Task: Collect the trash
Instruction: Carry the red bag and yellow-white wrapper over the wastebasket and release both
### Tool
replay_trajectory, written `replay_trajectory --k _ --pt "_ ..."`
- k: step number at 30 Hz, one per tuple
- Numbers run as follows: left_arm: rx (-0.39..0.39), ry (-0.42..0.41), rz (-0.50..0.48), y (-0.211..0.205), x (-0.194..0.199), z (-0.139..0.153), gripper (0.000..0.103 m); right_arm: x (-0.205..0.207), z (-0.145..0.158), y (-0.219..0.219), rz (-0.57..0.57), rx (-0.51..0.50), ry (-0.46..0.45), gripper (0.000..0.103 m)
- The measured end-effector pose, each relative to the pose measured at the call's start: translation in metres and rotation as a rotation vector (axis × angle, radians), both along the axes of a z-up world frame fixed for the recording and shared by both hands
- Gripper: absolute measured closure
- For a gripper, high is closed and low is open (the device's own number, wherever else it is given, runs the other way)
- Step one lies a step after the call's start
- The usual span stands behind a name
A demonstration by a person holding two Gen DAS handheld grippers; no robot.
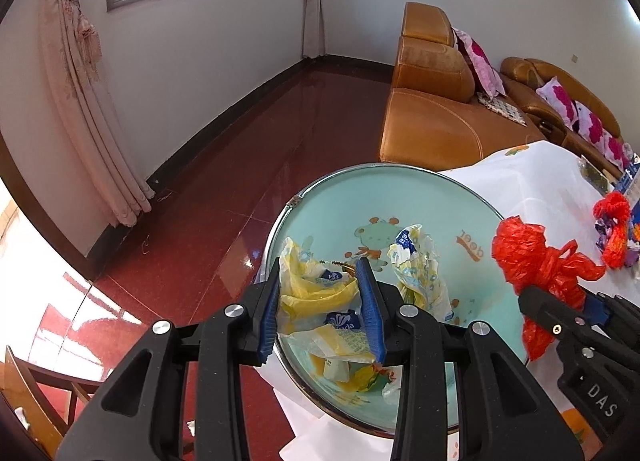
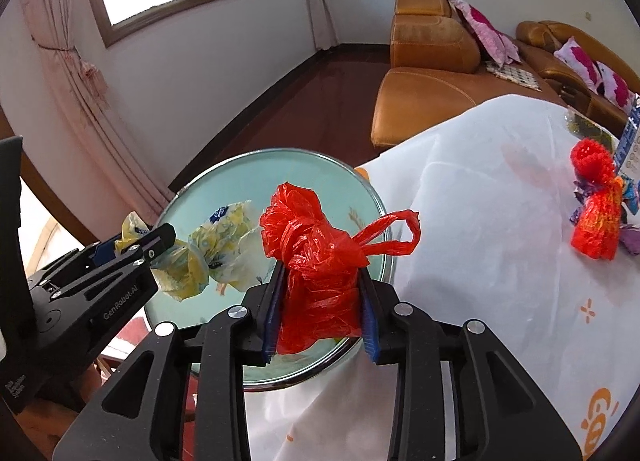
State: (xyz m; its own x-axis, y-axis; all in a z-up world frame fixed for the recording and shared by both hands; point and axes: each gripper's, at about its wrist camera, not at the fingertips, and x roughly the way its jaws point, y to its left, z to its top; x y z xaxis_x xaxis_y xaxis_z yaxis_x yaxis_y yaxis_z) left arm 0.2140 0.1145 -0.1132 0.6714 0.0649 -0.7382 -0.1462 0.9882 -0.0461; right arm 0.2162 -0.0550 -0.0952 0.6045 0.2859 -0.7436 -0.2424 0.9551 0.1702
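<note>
A pale green basin with a cartoon print sits at the edge of the white-clothed table. My left gripper hangs over it, shut on a crumpled yellow and white wrapper. Another crumpled wrapper lies inside the basin, with small scraps near its front rim. My right gripper is above the basin's right rim, its blue pads against a scrunched red plastic bag whose handle loop sticks out to the right. The left gripper shows at the left of the right wrist view.
A red knitted or net bundle with purple wrappers lies further right on the table. An orange leather sofa with pink cushions stands behind. Dark red floor lies left of the table; a wooden chair is at lower left.
</note>
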Motion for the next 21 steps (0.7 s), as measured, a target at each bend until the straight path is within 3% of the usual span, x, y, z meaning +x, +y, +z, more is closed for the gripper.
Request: replay_trajectory --k 5,10,21 --pt "0.002 0.007 0.004 -0.001 0.0 -0.001 0.067 0.0 -0.002 -0.002 -0.004 0.005 0.005 0.059" --pt "0.005 0.01 0.004 -0.002 0.0 0.001 0.067 0.0 0.0 -0.004 0.005 0.018 0.003 0.043" --pt "0.013 0.008 0.001 -0.002 -0.002 0.004 0.067 -0.014 0.02 -0.028 -0.05 0.054 -0.05 0.043"
